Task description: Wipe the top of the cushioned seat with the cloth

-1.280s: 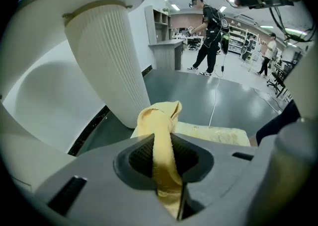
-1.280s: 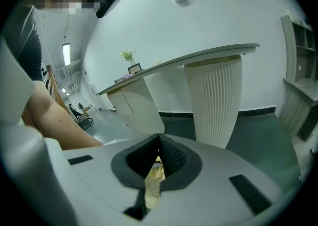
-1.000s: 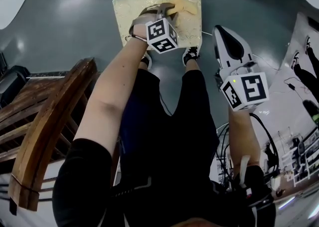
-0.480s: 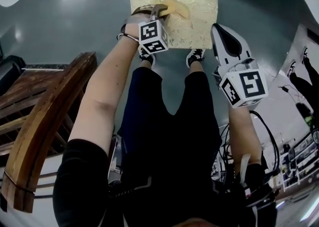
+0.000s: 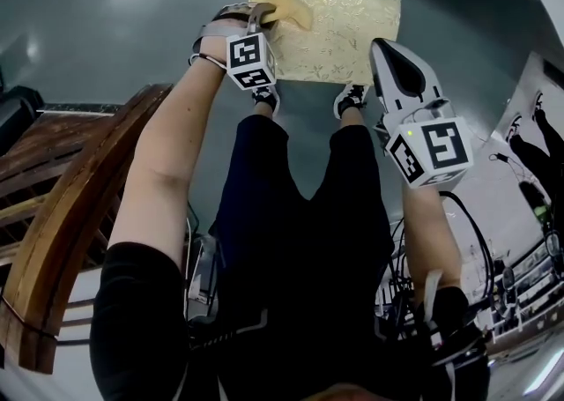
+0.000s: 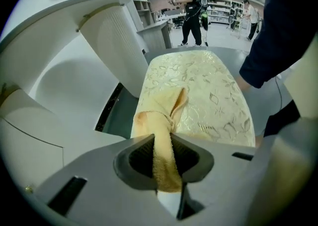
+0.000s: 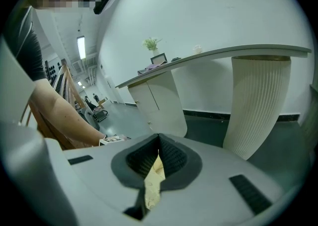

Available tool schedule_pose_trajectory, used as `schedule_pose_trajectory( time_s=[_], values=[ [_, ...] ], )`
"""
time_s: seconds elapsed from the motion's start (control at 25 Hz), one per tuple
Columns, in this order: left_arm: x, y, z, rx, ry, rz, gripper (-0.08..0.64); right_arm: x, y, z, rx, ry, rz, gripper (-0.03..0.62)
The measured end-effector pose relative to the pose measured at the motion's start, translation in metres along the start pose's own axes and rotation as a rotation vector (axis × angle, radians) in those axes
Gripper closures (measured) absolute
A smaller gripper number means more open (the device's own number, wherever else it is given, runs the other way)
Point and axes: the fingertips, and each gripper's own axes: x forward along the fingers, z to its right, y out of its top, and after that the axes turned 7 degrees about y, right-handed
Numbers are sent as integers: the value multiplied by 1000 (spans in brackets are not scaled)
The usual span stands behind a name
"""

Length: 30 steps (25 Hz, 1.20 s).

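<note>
The cushioned seat (image 5: pixel 344 33) is a pale yellow, leaf-patterned pad low on the grey floor, just beyond the person's shoes. My left gripper (image 5: pixel 264 13) is shut on a yellow cloth (image 5: pixel 291 10) and presses it on the seat's near-left part. In the left gripper view the cloth (image 6: pixel 161 135) runs from between the jaws of the left gripper (image 6: pixel 163 145) out onto the seat (image 6: pixel 208 96). My right gripper (image 5: pixel 392 60) hovers off the seat's right corner, shut and empty. The right gripper (image 7: pixel 158 153) shows only a sliver of the yellow seat through its gap.
A dark wooden chair (image 5: pixel 62 241) stands close at the left. A white ribbed pillar (image 6: pixel 119 46) under a white counter rises just left of the seat. Black shoes (image 5: pixel 351 100) stand at the seat's near edge. Cables (image 5: pixel 467 249) hang at the right. People (image 6: pixel 194 11) stand far off.
The left gripper has dragged the cloth leftward over the seat, from its middle to its left part. The right gripper has stayed raised and shut.
</note>
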Motion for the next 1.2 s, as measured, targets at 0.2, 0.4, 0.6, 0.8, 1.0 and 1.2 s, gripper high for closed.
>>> schedule_pose_trajectory(
  time_s=[0.2, 0.4, 0.6, 0.8, 1.0, 1.2],
  values=[
    [-10, -49, -4, 51, 40, -164, 491, -7, 8, -5, 6, 24, 21, 586],
    [-41, -68, -23, -1, 112, -268, 491, -41, 25, 14, -6, 4, 56, 586],
    [-40, -6, -11, -56, 147, -213, 490, -86, 15, 67, 37, -64, 93, 586],
    [-32, 74, 14, -95, 114, -135, 491, -118, 12, 89, 27, -68, 105, 586],
    [-20, 179, 39, -98, 47, 6, 491, -140, -2, 127, 48, -116, 101, 588],
    [4, 243, 69, -19, -34, 77, 491, -152, -16, 152, 75, -164, 129, 588]
  ],
)
